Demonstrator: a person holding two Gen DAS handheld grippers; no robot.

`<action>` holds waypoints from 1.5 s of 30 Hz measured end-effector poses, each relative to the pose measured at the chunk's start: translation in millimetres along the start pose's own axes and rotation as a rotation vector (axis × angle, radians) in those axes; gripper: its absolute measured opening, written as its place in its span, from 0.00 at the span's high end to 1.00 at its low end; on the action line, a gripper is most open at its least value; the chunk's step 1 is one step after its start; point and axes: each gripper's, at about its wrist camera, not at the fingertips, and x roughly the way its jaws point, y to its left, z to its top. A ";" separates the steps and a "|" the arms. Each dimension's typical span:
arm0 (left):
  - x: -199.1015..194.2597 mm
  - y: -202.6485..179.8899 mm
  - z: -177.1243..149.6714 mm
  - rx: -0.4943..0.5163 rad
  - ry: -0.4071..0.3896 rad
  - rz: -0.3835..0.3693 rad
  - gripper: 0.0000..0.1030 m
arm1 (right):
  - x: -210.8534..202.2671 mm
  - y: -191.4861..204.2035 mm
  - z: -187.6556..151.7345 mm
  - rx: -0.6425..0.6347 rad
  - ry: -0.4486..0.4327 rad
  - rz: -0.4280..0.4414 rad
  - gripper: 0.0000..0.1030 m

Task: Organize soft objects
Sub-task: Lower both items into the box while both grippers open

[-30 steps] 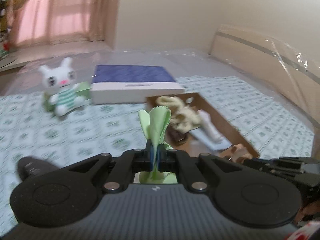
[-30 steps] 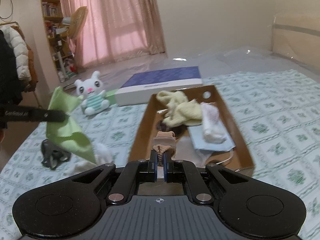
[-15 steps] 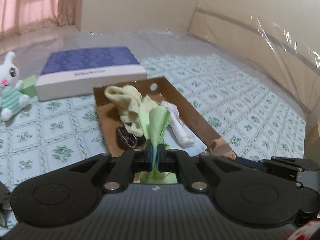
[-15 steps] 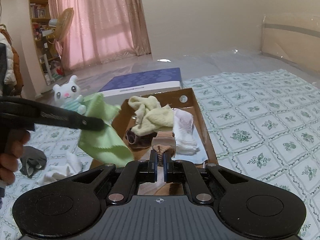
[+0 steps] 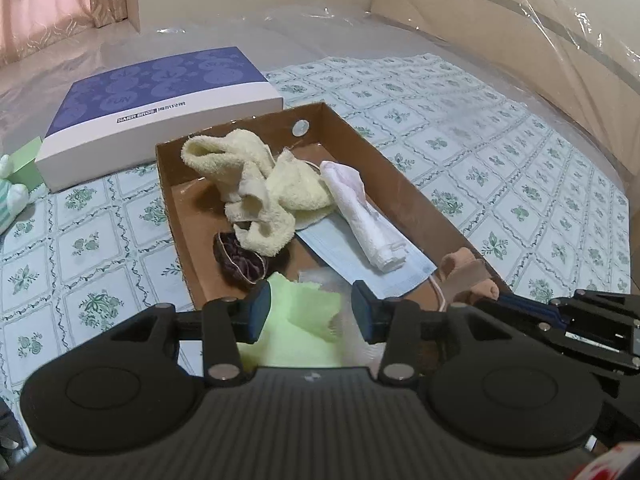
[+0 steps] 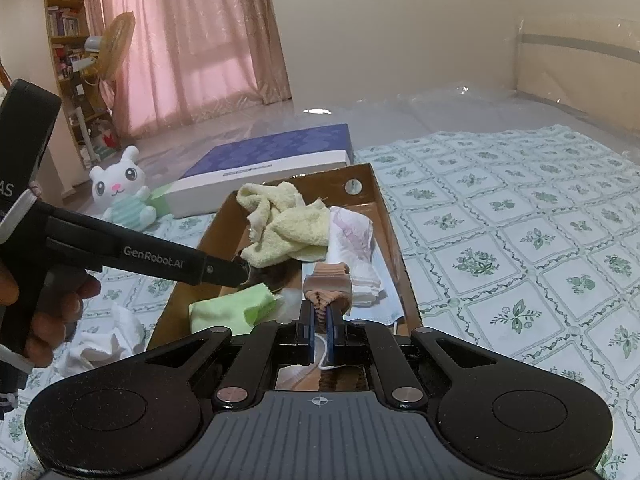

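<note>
On the bed [image 5: 500,128], which has a green flower sheet, sits a brown cardboard box [image 5: 408,192]. In the left wrist view the left tongs [image 5: 310,312] hang over the near end of the box, at 6 o'clock. Their jaws have just been opening and now stand apart. The light green cloth [image 5: 304,316] lies loose between them, and the pads do not press on it. In the right wrist view the green cloth [image 6: 232,310] rests in the near left corner of the box, just under the tip of the left tongs [image 6: 244,272].

The right tongs [image 6: 319,320] are shut tight on a tan sock [image 6: 328,280], over the near end of the box.

Inside the box, a pale yellow towel [image 5: 256,184] lies bunched at 12 o'clock. A rolled white cloth [image 5: 368,224] lies at 2 o'clock, on top of a blue face mask [image 5: 344,252]. A dark brown scrunchie [image 5: 240,264] sits at 9 o'clock, beside the towel.

Behind the box, at 11 o'clock, is a flat blue and white box [image 5: 156,108]. A white bunny toy [image 6: 120,192] sits to the left of it. White cloth [image 6: 104,340] lies on the bed left of the cardboard box, near a hand [image 6: 40,300].
</note>
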 end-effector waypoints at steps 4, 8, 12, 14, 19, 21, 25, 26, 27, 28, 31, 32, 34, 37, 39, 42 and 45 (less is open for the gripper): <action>-2.4 1.4 -1.0 0.009 -0.001 0.010 0.60 | 5.1 2.4 -0.2 -0.005 0.007 0.004 0.95; -3.1 2.3 -3.2 0.012 0.003 0.017 0.60 | 9.8 5.5 0.4 -0.014 0.013 0.013 0.95; -5.2 4.3 -4.4 0.001 -0.005 0.013 0.60 | 13.9 8.5 2.6 -0.023 0.012 0.019 0.95; -6.0 5.4 -4.5 0.000 -0.007 0.011 0.61 | 15.8 9.7 3.7 -0.025 0.011 0.022 0.95; -9.7 8.1 -4.2 -0.005 -0.016 0.012 0.60 | 20.2 11.9 5.5 -0.034 0.010 0.029 0.95; -11.1 9.9 -4.5 -0.012 -0.016 0.011 0.60 | 22.1 13.1 6.4 -0.042 0.008 0.041 0.95; -14.7 13.8 -6.7 -0.025 -0.020 0.008 0.60 | 29.8 16.3 9.5 -0.052 0.012 0.072 0.79; -15.4 14.6 -7.4 -0.028 -0.019 0.007 0.60 | 31.7 16.2 9.5 -0.049 0.015 0.064 0.59; -16.4 15.7 -8.3 -0.032 -0.018 0.008 0.60 | 32.3 16.0 8.9 -0.043 0.006 0.057 0.48; -17.6 16.5 -9.3 -0.036 -0.018 0.008 0.60 | 31.2 15.7 7.9 -0.037 -0.009 0.050 0.35; -22.8 19.0 -13.4 -0.045 -0.016 0.010 0.60 | 28.2 16.1 5.8 -0.036 0.000 0.041 0.34; -24.7 19.0 -14.7 -0.049 -0.015 0.012 0.60 | 27.4 16.0 5.2 -0.033 0.009 0.035 0.34; -30.2 18.9 -18.0 -0.053 -0.019 0.010 0.60 | 24.0 15.5 2.6 -0.026 0.028 0.025 0.34; -40.3 17.6 -23.0 -0.053 -0.031 0.008 0.58 | 14.8 15.1 -0.5 -0.009 0.036 0.012 0.34; -48.2 16.9 -26.1 -0.054 -0.040 0.006 0.58 | 9.3 14.9 -1.2 0.010 0.038 0.006 0.34; -60.4 15.3 -30.9 -0.056 -0.053 0.008 0.57 | -2.4 14.6 -1.9 0.045 0.032 -0.002 0.34; -73.8 13.7 -36.4 -0.053 -0.067 0.017 0.56 | -15.0 14.7 -1.8 0.067 0.023 -0.013 0.34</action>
